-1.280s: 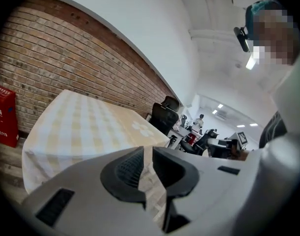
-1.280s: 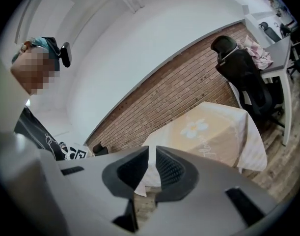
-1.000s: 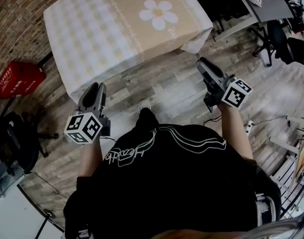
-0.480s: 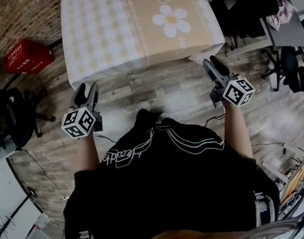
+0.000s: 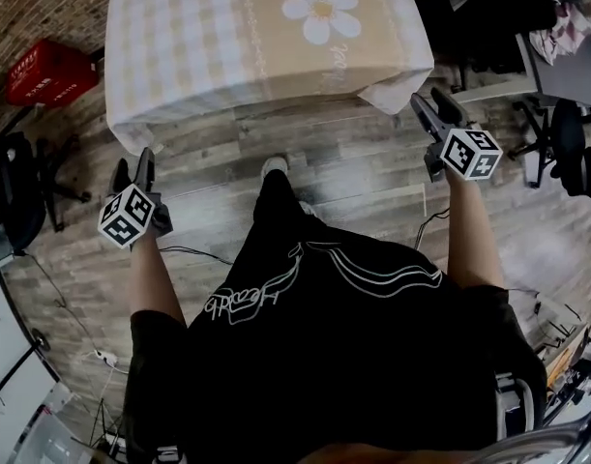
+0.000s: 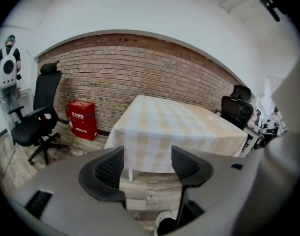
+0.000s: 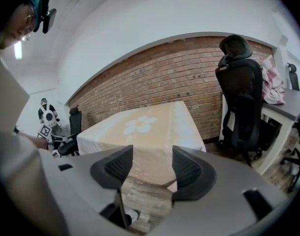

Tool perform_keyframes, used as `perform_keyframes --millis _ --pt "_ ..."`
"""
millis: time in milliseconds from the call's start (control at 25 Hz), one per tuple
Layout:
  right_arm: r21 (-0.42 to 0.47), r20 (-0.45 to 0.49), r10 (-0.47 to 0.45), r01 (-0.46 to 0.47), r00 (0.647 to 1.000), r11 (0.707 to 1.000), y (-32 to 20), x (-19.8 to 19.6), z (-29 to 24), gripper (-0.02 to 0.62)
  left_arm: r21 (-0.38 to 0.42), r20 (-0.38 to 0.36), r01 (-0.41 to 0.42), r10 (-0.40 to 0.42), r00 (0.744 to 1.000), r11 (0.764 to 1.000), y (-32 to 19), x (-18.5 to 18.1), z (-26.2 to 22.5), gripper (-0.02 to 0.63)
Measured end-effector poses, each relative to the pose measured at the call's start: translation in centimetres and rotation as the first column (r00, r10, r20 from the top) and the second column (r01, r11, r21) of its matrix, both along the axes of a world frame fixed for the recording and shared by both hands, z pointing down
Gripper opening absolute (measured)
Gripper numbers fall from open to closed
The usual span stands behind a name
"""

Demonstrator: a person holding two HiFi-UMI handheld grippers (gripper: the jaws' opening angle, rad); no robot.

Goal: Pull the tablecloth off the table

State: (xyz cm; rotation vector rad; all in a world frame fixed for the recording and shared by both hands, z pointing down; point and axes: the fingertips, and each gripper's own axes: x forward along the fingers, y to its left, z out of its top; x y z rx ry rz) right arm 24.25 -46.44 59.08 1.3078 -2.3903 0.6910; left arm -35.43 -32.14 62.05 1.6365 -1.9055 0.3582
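Note:
A beige and pale-check tablecloth [image 5: 227,37] with a white daisy [image 5: 319,8] covers the table at the top of the head view, hanging over its near edge. My left gripper [image 5: 132,165] hovers over the floor short of the cloth's near left corner. My right gripper [image 5: 432,112] is just beside the hanging near right corner, apart from it. Both have just been opening and stand open with nothing between the jaws. The left gripper [image 6: 147,154] faces the cloth [image 6: 179,127] in the left gripper view. Ahead of the right gripper [image 7: 152,154] lies the cloth [image 7: 154,124].
A red crate [image 5: 48,71] stands by the brick wall [image 6: 115,77] left of the table. One black office chair [image 5: 14,211] is at the left, others [image 5: 566,133] and a desk [image 5: 566,61] at the right. Cables [image 5: 184,252] lie on the wood floor.
Both grippers have spread apart and gone forward toward the table's near corners, the left one outward to the left. Their jaws have opened wider. The table now lies closer.

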Motion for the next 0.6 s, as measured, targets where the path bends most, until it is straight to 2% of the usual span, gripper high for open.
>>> perform_keyframes --millis 120,360,600 --pt "-0.040 -0.043 0.052 -0.054 0.998 0.998 -1.7 1.8 3.3 0.216 -0.025 0.030 0.068 -0.067 0.997 0.997 0.3 -2.9 2.2 0.282" --pt "-0.011 -0.171 0.170 -0.174 0.971 0.985 -6.1 5.0 9.0 0.238 -0.050 0.084 0.125 -0.121 0.989 0.991 -1.3 -7.4 6.2 0.282" --pt "-0.059 -0.247 0.233 -0.255 0.941 0.965 -8.3 7.0 13.2 0.241 -0.091 0.166 0.169 -0.152 0.974 0.981 -2.9 -10.3 8.4 0.282"
